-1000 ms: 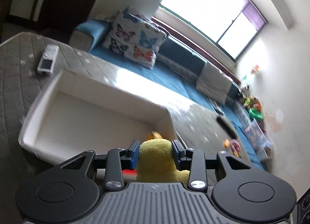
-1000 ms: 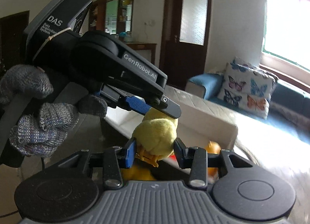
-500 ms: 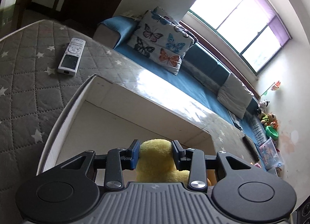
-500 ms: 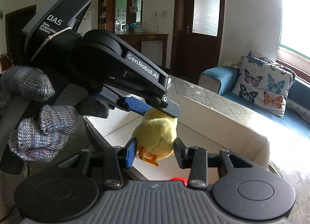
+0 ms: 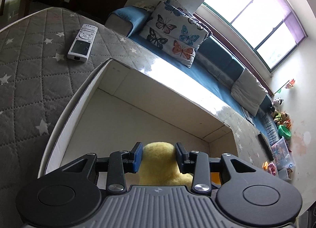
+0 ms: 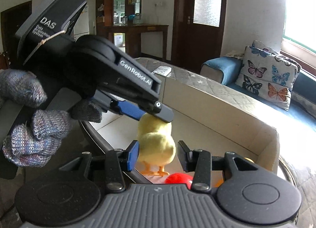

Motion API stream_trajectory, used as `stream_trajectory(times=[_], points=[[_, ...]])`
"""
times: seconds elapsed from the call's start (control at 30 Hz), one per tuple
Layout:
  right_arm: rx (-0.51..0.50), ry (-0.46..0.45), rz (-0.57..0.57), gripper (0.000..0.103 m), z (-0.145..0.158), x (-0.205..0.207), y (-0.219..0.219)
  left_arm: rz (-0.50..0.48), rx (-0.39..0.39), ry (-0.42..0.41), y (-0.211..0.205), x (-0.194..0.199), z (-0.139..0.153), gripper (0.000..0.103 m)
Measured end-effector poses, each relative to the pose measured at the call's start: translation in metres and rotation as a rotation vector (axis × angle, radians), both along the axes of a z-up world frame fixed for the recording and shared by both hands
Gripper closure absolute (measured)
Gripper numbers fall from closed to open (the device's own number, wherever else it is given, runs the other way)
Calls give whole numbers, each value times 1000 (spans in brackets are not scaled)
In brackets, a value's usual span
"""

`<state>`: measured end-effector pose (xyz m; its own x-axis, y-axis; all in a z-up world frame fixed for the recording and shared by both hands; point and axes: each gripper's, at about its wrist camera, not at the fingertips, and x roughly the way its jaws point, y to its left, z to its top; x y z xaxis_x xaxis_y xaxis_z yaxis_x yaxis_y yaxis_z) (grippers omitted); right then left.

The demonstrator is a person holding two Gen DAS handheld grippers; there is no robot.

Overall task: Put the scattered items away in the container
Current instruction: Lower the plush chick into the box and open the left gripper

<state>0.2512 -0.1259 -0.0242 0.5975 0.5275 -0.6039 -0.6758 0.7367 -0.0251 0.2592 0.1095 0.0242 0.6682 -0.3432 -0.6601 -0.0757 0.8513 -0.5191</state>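
Now lower: chick (image 6: 156, 141) inside box (image 5: 154, 82).

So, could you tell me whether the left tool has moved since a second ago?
Yes. The left tool, shut on the yellow chick, has moved forward over the white box: the remote and the box's walls now appear nearer.

The open white container (image 5: 79, 109) has a mostly bare floor toward its far wall, leaving room to lower something inside. At its near end the way is crowded: a yellow plush chick (image 6: 156, 141) hangs from the left gripper (image 6: 152, 113) above a red ball (image 6: 178, 178). On the quilted surface (image 5: 29, 82) beyond the rim lies a remote control (image 5: 83, 40).
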Motion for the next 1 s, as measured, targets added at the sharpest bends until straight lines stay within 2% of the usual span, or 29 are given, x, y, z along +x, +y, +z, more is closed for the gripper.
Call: stream_trajectory(times=[0.3, 0.37, 0.47, 0.63, 0.73, 1.0], points=[[12, -27, -29, 60, 10, -14, -13, 18, 15, 3, 5, -18, 6, 64], [18, -36, -29, 55, 13, -24, -16, 17, 20, -1, 5, -24, 9, 64], [27, -52, -27, 54, 17, -36, -19, -1, 22, -8, 2, -32, 10, 64], [34, -61, -28, 53, 22, -55, -23, -7, 13, -24, -3, -46, 14, 64], [34, -66, -30, 49, 23, -59, -24, -6, -6, -37, -1, -54, 18, 64], [44, -60, -34, 48, 20, -82, -35, 8, -37, -63, 5, -81, 19, 64]])
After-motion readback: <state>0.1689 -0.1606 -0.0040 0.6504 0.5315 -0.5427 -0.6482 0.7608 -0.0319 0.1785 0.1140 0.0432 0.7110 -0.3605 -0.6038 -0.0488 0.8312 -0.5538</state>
